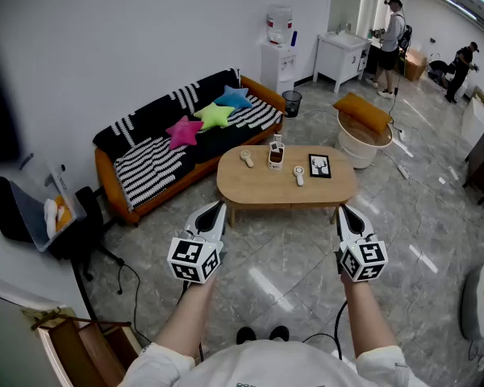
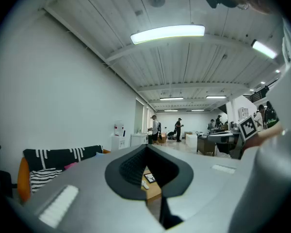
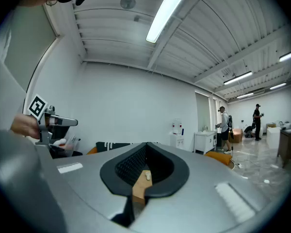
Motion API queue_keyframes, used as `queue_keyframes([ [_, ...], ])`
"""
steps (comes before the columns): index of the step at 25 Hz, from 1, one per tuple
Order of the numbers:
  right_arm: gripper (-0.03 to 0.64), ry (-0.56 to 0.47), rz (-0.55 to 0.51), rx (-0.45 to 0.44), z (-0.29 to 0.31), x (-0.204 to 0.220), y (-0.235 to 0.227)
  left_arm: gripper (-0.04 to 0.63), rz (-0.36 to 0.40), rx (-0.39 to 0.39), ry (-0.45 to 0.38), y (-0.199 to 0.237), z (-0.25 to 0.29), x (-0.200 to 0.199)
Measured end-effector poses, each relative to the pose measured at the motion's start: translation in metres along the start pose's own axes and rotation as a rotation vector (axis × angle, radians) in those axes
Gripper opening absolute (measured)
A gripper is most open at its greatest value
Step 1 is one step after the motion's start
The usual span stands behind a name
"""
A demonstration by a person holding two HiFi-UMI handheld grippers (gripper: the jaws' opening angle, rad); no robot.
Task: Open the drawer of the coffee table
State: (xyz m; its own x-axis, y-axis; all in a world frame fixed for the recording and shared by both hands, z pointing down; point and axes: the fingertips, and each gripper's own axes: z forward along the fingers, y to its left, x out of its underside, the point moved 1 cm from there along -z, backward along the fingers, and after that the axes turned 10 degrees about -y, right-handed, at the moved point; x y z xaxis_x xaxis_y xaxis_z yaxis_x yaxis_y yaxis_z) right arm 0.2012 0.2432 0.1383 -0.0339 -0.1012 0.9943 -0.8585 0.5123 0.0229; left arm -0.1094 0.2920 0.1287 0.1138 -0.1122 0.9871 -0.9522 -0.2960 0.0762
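Head view: from the person's head, facing forward and steeply down. Forearms sit low in frame, with the left gripper (image 1: 218, 206) and right gripper (image 1: 344, 211) ahead of them.
Head view reach: the oval surface (image 1: 258, 185) lies just past the gripper tips, the sofa (image 1: 157, 156) behind it.
Left gripper view: rides the left gripper, level, very close to its own fingers (image 2: 131, 166). The body fills the lower frame, the ceiling the upper.
Right gripper view: same setup on the right gripper, level, facing the far wall.
Shared by all three: the surface, a sliver between the fingers in each gripper view; the water dispenser (image 1: 279, 45).
Cross-sight: each gripper view catches the other gripper's marker cube at its edge.
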Motion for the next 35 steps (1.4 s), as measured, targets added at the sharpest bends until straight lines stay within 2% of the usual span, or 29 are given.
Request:
queue_keyframes([
  [12,0.003,-0.003,-0.017,-0.011,0.003,-0.005,-0.001,-0.002,0.002,0.006,0.000,0.001,0.004,0.000],
  [15,0.009,-0.037,-0.002,0.004,0.004,-0.009,-0.003,-0.002,0.003,0.006,0.002,0.000,0.002,-0.001],
  [16,0.253,-0.057,0.011,0.024,0.006,-0.010,-0.007,-0.002,0.004,0.006,0.002,0.000,0.002,-0.001],
  [17,0.593,-0.071,0.024,0.043,0.007,-0.010,-0.010,-0.002,0.005,0.005,0.001,0.000,0.001,-0.001],
  [28,0.591,-0.054,0.021,0.044,0.003,-0.002,-0.022,-0.002,-0.002,-0.022,-0.001,-0.001,0.002,0.003],
  [35,0.591,-0.031,0.018,0.000,0.000,0.011,-0.044,-0.002,0.002,-0.064,0.010,-0.013,0.013,0.015],
])
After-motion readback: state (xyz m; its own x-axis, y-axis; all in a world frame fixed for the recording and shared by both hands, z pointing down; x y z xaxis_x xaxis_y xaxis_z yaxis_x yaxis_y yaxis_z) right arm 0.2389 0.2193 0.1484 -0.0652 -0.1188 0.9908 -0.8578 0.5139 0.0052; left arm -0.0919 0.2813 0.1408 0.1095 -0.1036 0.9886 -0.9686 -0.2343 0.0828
